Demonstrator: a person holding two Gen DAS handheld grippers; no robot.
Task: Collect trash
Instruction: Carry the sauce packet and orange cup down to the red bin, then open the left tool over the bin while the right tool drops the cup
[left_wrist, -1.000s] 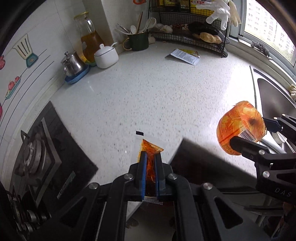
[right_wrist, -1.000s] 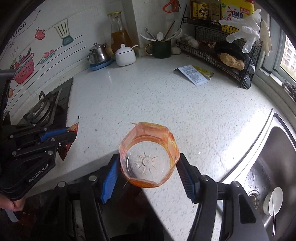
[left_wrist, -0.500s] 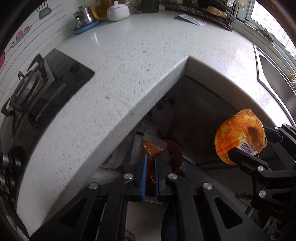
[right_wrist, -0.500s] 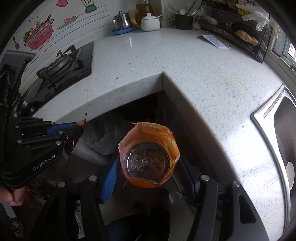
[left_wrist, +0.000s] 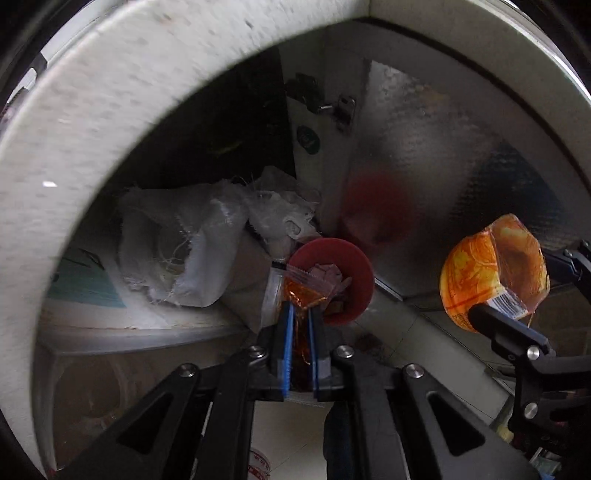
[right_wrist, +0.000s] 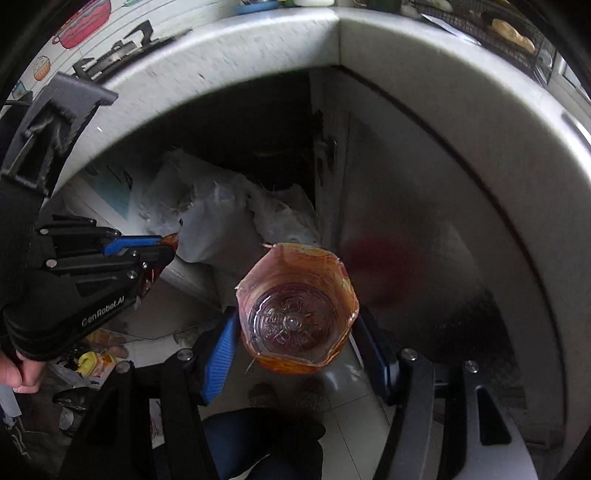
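While both point steeply down below the table (left_wrist: 110, 122) edge, left hand-held gripper (left_wrist: 300, 321) pinches an orange sachet (left_wrist: 301, 295) just short of the red bin (left_wrist: 354, 269); right hand-held gripper (right_wrist: 295, 332) clasps the orange-wrapped bottle (right_wrist: 295, 314), farther off rightward.

Right wrist view, looking steeply down past the pale speckled counter (right_wrist: 258, 40) edge into the dark space beneath it. The right tongs (right_wrist: 295, 350) clamp a clear plastic cup with an orange wrapper (right_wrist: 297, 314), one blue pad (right_wrist: 218, 354) on each side, the cup's embossed base facing the camera. At left, the left tongs (right_wrist: 162, 247), held by a hand (right_wrist: 18, 373), pinch an orange sachet (right_wrist: 170, 239). Behind both lies a crumpled white sack (right_wrist: 214, 218). A tiled floor (right_wrist: 340, 410) shows below.
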